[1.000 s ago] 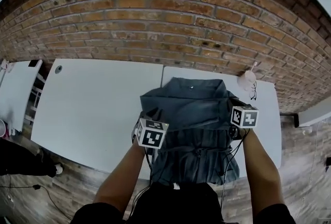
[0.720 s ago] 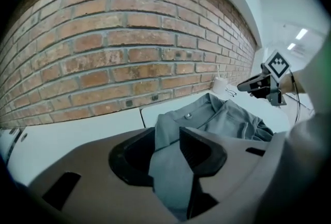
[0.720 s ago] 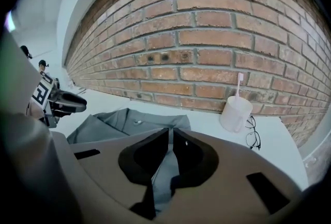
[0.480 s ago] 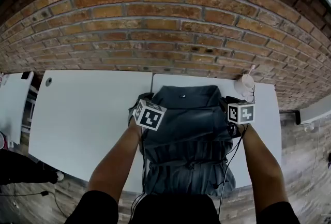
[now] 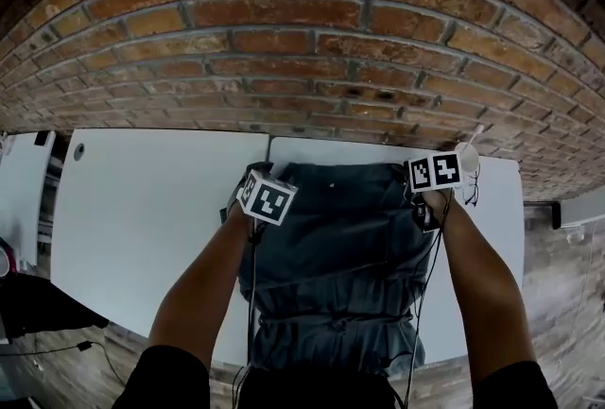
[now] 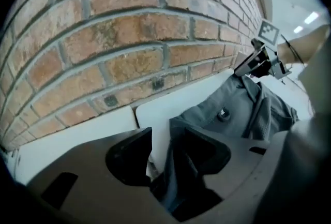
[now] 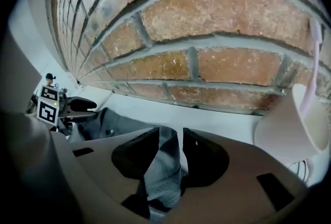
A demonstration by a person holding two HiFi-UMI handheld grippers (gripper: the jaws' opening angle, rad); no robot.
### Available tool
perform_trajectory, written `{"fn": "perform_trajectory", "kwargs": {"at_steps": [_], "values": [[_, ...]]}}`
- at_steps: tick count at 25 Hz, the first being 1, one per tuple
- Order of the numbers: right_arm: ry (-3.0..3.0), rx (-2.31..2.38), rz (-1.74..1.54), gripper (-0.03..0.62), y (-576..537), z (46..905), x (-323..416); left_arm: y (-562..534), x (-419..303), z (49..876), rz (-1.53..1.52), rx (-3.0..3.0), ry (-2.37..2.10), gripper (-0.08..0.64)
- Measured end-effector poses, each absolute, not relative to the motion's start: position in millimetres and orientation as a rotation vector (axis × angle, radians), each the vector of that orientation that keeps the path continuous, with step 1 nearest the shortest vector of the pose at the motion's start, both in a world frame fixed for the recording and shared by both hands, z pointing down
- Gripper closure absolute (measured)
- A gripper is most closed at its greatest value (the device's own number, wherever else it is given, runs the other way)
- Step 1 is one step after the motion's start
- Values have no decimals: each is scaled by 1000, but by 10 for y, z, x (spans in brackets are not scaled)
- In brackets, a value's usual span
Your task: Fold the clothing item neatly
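Observation:
A dark grey collared shirt (image 5: 340, 237) lies flat on the right white table (image 5: 492, 247), collar toward the brick wall and hem at the near edge. My left gripper (image 5: 250, 177) sits at its far left corner and my right gripper (image 5: 416, 192) at its far right corner. In the left gripper view the jaws (image 6: 168, 132) stand apart with a fold of shirt (image 6: 178, 166) loose against the right one. In the right gripper view the jaws (image 7: 170, 132) have a strip of shirt (image 7: 164, 166) between them. Both pairs of jaws have just been opening.
The brick wall (image 5: 312, 48) rises right behind the tables. A white cup (image 5: 465, 160) with a straw stands at the far right corner, close to my right gripper, with eyeglasses (image 5: 473, 194) beside it. A second white table (image 5: 142, 209) adjoins on the left.
Both grippers have carried the shirt's far corners away from the person toward the wall and lowered them to the table. Both pairs of jaws have opened from their grip.

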State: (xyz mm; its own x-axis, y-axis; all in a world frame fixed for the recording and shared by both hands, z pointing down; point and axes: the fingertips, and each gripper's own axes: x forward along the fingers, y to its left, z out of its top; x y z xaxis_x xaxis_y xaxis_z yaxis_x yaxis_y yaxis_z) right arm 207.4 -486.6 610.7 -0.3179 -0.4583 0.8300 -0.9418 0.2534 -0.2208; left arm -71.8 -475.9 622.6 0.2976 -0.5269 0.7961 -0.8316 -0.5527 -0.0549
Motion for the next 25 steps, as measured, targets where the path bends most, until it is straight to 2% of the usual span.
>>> {"fn": "perform_trajectory", "kwargs": {"at_steps": [5,7,8,16,21,25], "values": [[-1792,1187,921,470,-4779,6357,2065,-4673,-653,6401,1177,2152,-1160,375],[-1807,1187,849,568,-4761,6334,2034,-4624,-626,6408,1258,2149,-1144,513],[-1831,1188,811,577,-4758,6292,2003,-4606,-612,6393,1279,2150,-1141,532],[-2212,1032,604,580,-4458,5571,1656,-4428,-627,5717,924,2315,-1236,538],[-2301,866,464,580,-3928,5253,1642,-3859,-522,5297,882,2572,-1230,537],[-2304,764,382,580,-3428,5192,1676,-3306,-518,5227,960,2731,-1146,537]]}}
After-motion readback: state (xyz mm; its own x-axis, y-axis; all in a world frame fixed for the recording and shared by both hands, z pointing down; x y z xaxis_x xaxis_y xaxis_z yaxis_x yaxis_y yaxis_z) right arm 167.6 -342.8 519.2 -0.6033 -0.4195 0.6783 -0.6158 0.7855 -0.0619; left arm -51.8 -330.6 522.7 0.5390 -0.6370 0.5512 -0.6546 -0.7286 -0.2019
